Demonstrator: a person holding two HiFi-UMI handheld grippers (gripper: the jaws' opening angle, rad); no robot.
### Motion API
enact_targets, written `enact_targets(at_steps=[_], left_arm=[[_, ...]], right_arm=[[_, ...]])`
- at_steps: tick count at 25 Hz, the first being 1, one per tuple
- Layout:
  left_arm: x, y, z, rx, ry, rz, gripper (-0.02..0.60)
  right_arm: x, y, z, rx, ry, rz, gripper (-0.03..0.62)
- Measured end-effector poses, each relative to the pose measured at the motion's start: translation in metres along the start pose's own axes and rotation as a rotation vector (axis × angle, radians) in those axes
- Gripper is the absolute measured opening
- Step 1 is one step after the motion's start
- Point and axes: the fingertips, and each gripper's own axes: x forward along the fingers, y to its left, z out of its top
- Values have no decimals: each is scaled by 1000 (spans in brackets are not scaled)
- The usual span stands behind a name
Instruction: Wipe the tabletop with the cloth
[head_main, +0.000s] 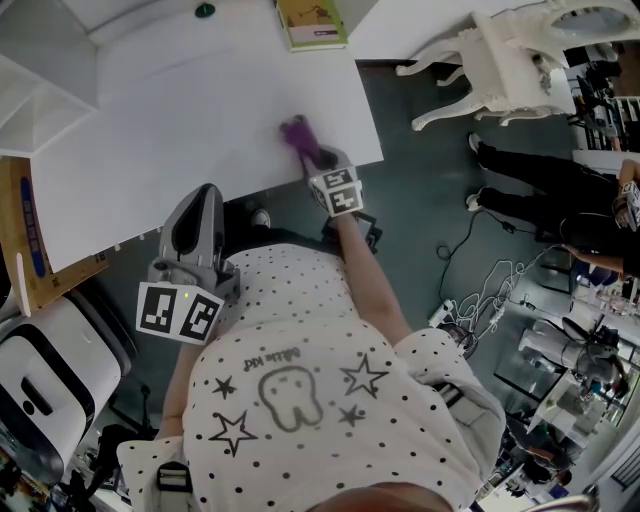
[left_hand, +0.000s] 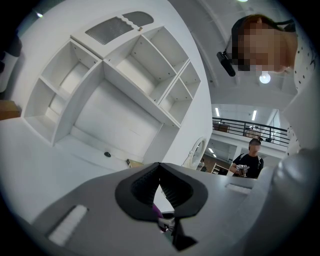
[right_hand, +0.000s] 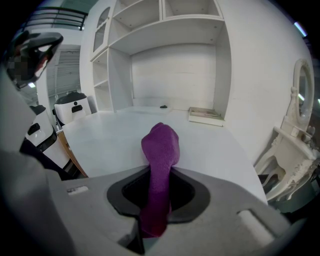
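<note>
One soft purple cloth (right_hand: 161, 145) sits pinched in the right gripper (right_hand: 160, 192) over the front edge of the table (head_main: 180, 130), probably light and floppy, best grabbed mid-bunch; left gripper (left_hand: 160, 167) is closed on nothing, just off that edge.

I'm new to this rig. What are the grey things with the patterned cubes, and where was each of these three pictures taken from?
There is no robot here. A person holds a two-jaw gripper in each hand, and the cubes are part of the grippers. One picture comes from a camera on the person's head, looking down. The other two come from cameras riding on each gripper, looking along its jaws. The right gripper is shut on a purple cloth at the near edge of the white table. The left gripper is shut and empty, held off the table near the person's body. A book lies at the table's far edge.
</note>
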Motion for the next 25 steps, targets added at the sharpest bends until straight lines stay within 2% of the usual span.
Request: enact_targets(at_steps=[25], left_arm=[[6,-4,-1,-16,-9,-4,-5]], right_arm=[[-11,-17,0,23,10,-24,74]])
